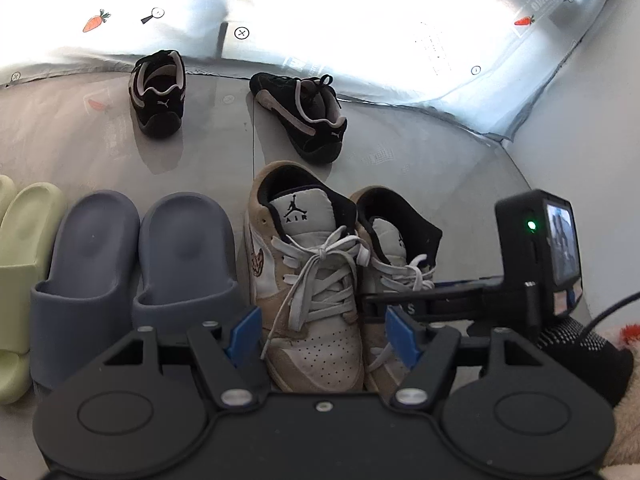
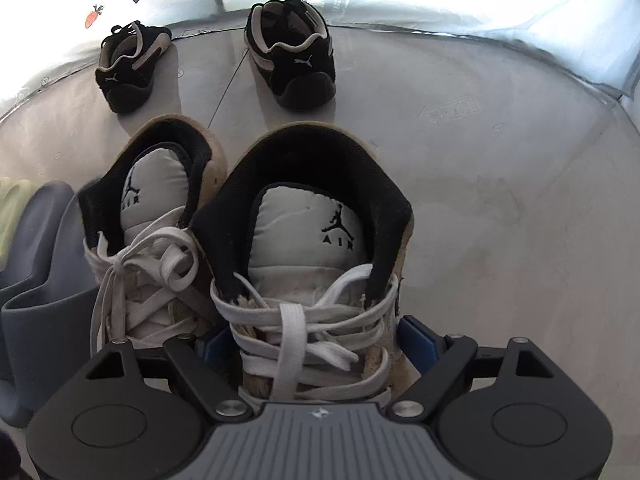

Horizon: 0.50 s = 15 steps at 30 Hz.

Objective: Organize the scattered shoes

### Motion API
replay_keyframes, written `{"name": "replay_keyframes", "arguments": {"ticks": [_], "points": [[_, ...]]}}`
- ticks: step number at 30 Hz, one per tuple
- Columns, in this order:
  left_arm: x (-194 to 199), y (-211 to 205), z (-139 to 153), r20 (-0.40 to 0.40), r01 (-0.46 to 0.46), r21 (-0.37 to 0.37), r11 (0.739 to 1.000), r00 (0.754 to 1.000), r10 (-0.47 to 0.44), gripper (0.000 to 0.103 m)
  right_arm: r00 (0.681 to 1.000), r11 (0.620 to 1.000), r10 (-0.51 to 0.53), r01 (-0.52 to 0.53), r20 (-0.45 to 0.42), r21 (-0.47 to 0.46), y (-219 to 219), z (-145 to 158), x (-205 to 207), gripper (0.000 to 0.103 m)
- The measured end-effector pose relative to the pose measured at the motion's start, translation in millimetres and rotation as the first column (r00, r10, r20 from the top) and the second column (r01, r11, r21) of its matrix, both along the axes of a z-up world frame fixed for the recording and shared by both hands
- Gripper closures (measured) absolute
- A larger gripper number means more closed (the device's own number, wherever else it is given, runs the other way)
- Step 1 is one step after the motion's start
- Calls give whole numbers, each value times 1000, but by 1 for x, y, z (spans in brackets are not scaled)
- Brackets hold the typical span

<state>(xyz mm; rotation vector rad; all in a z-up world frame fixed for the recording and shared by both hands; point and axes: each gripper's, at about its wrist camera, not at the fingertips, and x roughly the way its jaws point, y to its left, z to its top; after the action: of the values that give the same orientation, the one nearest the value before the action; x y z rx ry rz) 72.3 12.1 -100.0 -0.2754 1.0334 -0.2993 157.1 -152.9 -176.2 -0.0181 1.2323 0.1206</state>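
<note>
Left wrist view looks down on a grey floor [image 1: 420, 168] with footwear lined up across the near edge: pale green slides [image 1: 24, 248] at far left, a pair of blue-grey slides [image 1: 132, 264] beside them, then two tan-and-white Jordan sneakers [image 1: 312, 272] touching side by side. Each sneaker tongue carries the jumping-figure logo over the word "AIR". Farther off, near a bright white curtain [image 1: 320, 12] printed with carrots and magnifying glasses, two black Puma sneakers [image 1: 160, 92] stand well apart, the right one turned askew; a leaping-cat logo marks each heel. The left gripper [image 1: 320, 336] hangs over the left Jordan sneaker with its blue pads spread to either side of the toe; whether they press on it cannot be told. The right gripper [image 2: 316, 344] straddles the laced front of the right Jordan sneaker [image 2: 312, 248], its blue pads close against both flanks, apparently pinching it. That gripper's camera unit stands at the right of the left view.
</note>
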Motion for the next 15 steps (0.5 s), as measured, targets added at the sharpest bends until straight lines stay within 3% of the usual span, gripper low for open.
{"name": "replay_keyframes", "arguments": {"ticks": [6, 9, 13, 15], "points": [[5, 10, -2, -9, -33, -52, 998, 999, 32, 33, 998, 998, 67, -67, -3, -4, 4, 5, -17, 17], [7, 11, -1, 2, -43, -54, 998, 999, 43, 33, 998, 997, 64, -64, 3, 40, -3, 6, -17, 14], [6, 16, 7, 99, -74, -67, 995, 992, 80, 33, 999, 993, 50, -50, 3, 103, -15, 9, -16, 15], [6, 22, 11, 180, -92, -75, 993, 978, 104, 33, 1000, 986, -13, 11, 9, 167, -24, 19, -20, 14]]}}
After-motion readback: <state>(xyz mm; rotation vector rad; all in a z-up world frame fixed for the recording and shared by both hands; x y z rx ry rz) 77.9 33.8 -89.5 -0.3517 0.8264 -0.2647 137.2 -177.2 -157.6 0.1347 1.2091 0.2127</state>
